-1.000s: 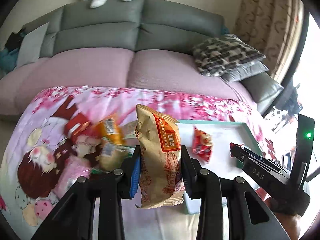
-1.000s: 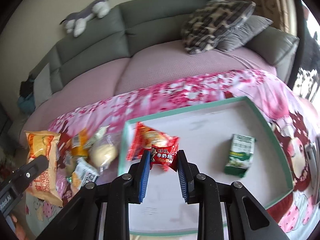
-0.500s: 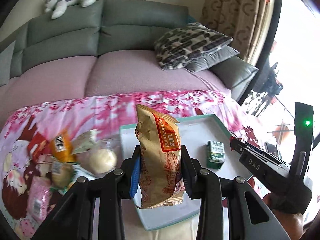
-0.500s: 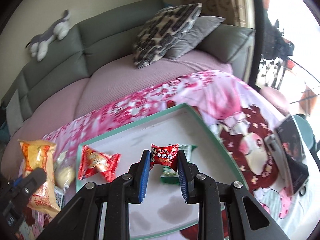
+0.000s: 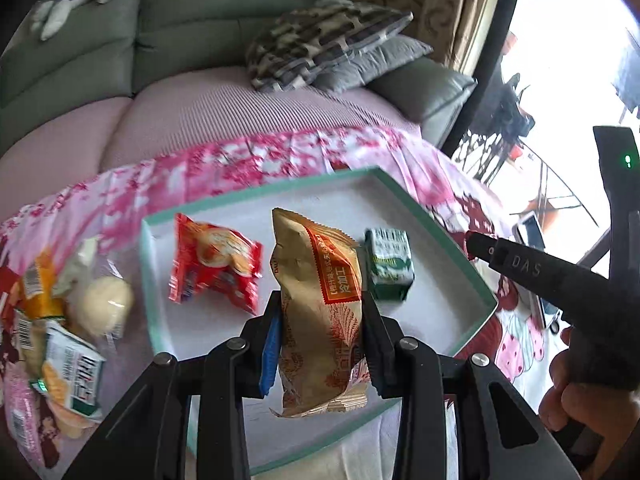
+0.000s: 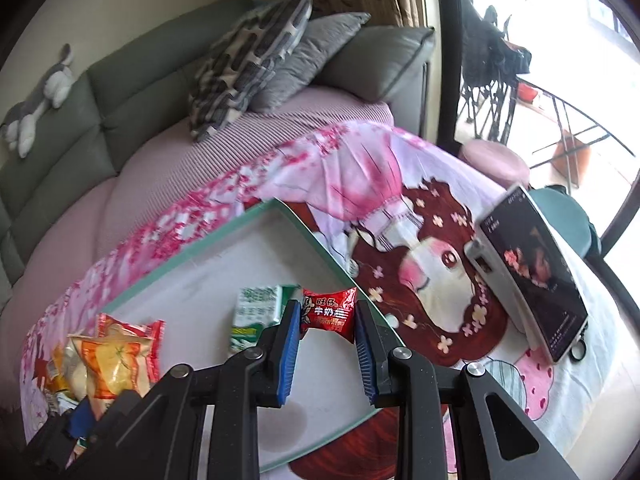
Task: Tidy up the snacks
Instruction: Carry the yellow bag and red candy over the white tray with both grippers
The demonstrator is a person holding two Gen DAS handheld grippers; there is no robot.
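Note:
My left gripper [image 5: 322, 312] is shut on a tan snack bag [image 5: 318, 312], held upright over the white tray with a teal rim [image 5: 436, 220]. A red snack packet [image 5: 216, 264] and a green-white carton [image 5: 390, 264] lie in the tray. My right gripper [image 6: 328, 316] is shut on a small red candy packet [image 6: 330, 314] above the tray's right edge [image 6: 320, 248]. The carton [image 6: 256, 312] lies just left of it. The tan bag also shows at the lower left of the right wrist view [image 6: 110, 364].
A pile of loose snacks [image 5: 60, 320] lies on the pink cloth left of the tray. A phone [image 6: 532, 272] lies on the cloth to the right. A grey sofa with pillows [image 5: 332, 40] stands behind. The right gripper's body [image 5: 560, 280] is at the right of the left wrist view.
Both grippers have swung to the right, each with its packet. The left one now hangs over the tray's middle; the right one has gone from the tray's middle to its right edge.

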